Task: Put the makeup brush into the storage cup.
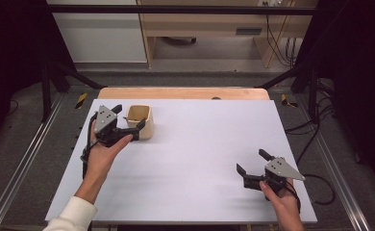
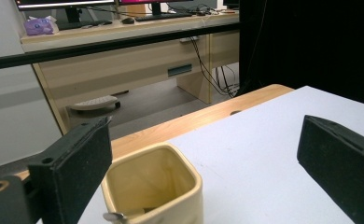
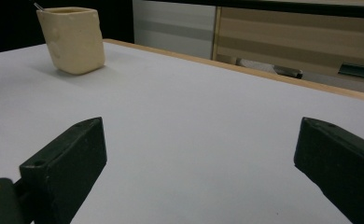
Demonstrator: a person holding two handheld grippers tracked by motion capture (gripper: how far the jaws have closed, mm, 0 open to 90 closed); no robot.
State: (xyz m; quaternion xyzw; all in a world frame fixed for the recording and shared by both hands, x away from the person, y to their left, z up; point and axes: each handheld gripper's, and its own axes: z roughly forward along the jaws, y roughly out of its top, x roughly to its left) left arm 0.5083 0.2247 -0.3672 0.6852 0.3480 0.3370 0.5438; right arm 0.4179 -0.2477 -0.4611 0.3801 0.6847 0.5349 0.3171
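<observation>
1. Cup (image 1: 141,121) was the thing in hand: a cream, square-mouthed ceramic cup standing upright on the white table (image 1: 195,159), near the far-left corner, close to the wooden strip (image 1: 183,93) along the far edge.
2. The table was a white sheet over a wooden top, with black frame bars and grey floor around it; a light wood desk stood farther back.
3. Left gripper (image 1: 129,116) was at the cup, held by the person's left hand (image 1: 104,154). Its jaws were spread wide, one at the far-left of the cup and one at its near side, so they straddled the cup's left corner. Contact could not be told from the high view.
4. In the left gripper view the cup (image 2: 154,189) sat low between the jaws, just beside the left one and well apart from the right.
5. Right gripper (image 1: 253,161) was near the table's near-right corner, held by the right hand (image 1: 281,197), jaws wide apart and holding nothing, well apart from the cup.
6. In the right gripper view the cup (image 3: 73,39) stood far off at upper left, with bare table between the jaws.
7. A thin metal piece (image 2: 115,216) lay inside the cup, its end showing at the near rim; what it was could not be told.
</observation>
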